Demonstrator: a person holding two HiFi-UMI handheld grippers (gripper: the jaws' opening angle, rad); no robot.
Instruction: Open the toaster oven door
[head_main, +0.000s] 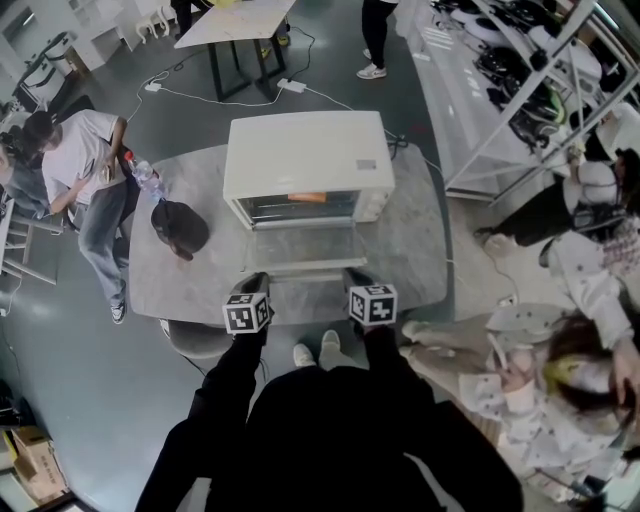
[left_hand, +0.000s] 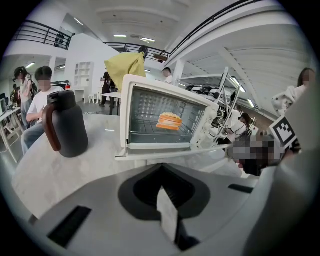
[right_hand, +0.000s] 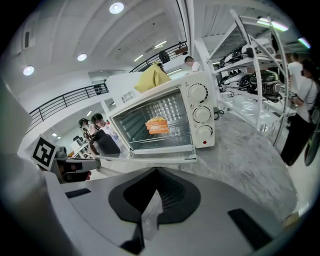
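The toaster oven (head_main: 305, 160) stands near the middle of the pale marbled surface (head_main: 415, 255); its door (head_main: 305, 246) already lies folded down flat in front of the cavity, toward the person, so the opening looks done. An orange, sandwich-like item (left_hand: 170, 121) sits on the rack inside; a dark jug (head_main: 180, 228) stands on the surface to the oven's left, apart from it.

The left gripper (head_main: 256, 282) and the right gripper (head_main: 358, 278) hover side by side at the near edge of the surface, just short of the door's front edge and touching nothing; the left fingers (left_hand: 168, 215) are pressed together with nothing between them, and the right fingers (right_hand: 149, 220) are likewise closed and empty.

The door seems a stiff glass pane in a thin metal frame, hinged along its bottom edge; it should swing as one rigid piece, but the glass would not take a knock. The place to hold it is probably the bar along its free edge, now nearest the grippers; the pane itself would be smooth and slippery. The oven looks light, and the polished surface offers little grip, so a hard pull could drag the whole box; the three knobs (right_hand: 202, 114) on the right are best left alone.
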